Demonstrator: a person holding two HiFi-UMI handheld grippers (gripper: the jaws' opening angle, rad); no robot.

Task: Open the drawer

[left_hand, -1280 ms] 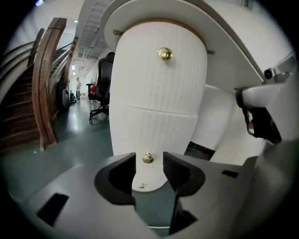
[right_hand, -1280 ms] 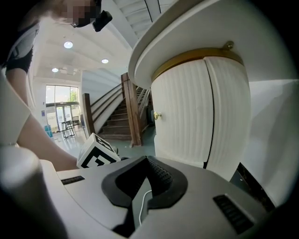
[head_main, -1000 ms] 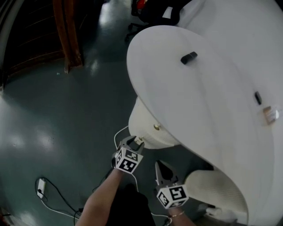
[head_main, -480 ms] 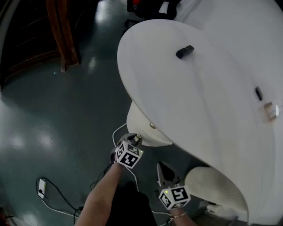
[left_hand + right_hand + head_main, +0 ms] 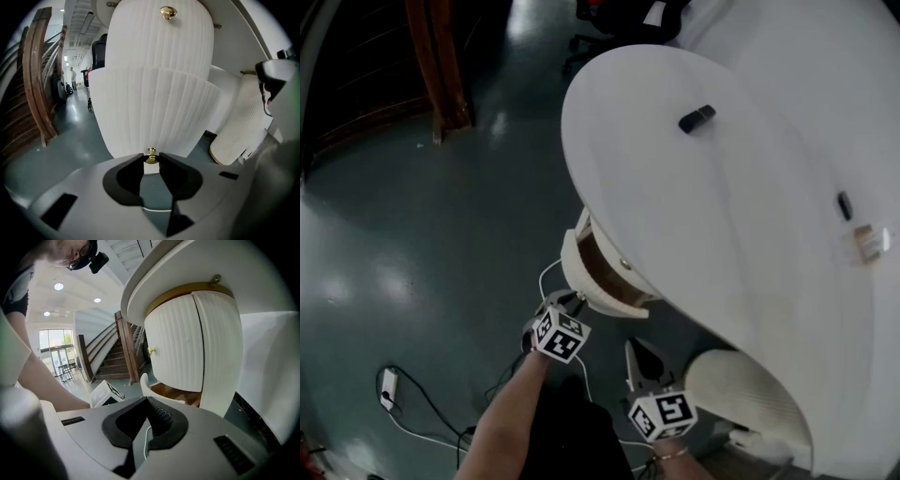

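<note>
A white ribbed drawer [image 5: 574, 267] stands pulled out from the cabinet under the oval table, its brown wooden inside [image 5: 606, 274] showing. My left gripper [image 5: 571, 301] is shut on the drawer's small brass knob [image 5: 151, 156], which sits pinched between the black pads [image 5: 133, 174] in the left gripper view. Above it the upper drawer front [image 5: 159, 42] carries a second brass knob [image 5: 168, 11]. My right gripper [image 5: 634, 351] hangs lower right of the drawer, shut on nothing; in the right gripper view [image 5: 145, 401] it faces the open drawer [image 5: 174, 393] from the side.
The white oval table top [image 5: 722, 225] overhangs the cabinet, with a small black object [image 5: 697, 120] on it. A ribbed white pedestal [image 5: 750, 394] stands at the right. Cables and a power strip [image 5: 386, 394] lie on the dark floor. A wooden stair post [image 5: 441, 66] is far left.
My left gripper closed on the lower knob and drew back toward me, and the drawer slid out, showing its wooden inside. The right gripper stayed put.
</note>
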